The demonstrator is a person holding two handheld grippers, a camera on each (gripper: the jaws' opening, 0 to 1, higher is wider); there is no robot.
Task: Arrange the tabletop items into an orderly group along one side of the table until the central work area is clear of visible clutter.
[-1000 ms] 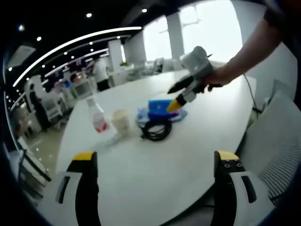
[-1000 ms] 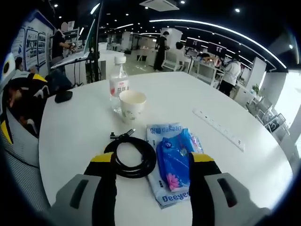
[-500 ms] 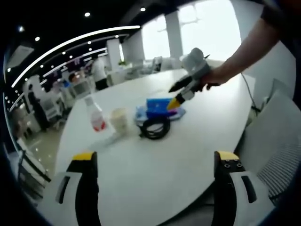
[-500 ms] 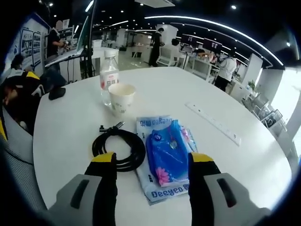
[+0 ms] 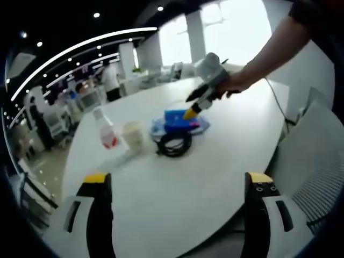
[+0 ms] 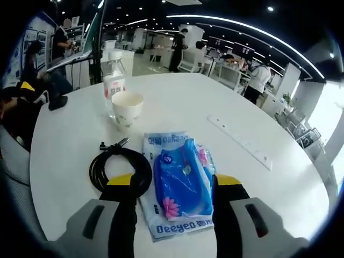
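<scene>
Fingers of both grippers spread wide, empty, the right gripper [image 6: 169, 185] straddling the blue tissue pack [image 6: 181, 183].

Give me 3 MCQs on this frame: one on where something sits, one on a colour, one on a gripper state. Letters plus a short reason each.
1. Where does the paper cup stand relative to the water bottle in the right gripper view?
A. just in front of it, nearer the camera
B. across the table from it
C. on top of the tissue packs

2. What colour is the coiled cable?
A. white
B. black
C. red

3. How does the right gripper stand?
A. shut on the cup
B. shut on the cable
C. open, its jaws either side of the blue tissue pack

Answers:
1. A: the cup sits right before the bottle, partly overlapping it.
2. B: the loop is dark black against the white table.
3. C: the yellow-tipped jaws are spread wide with the pack between them.
</scene>
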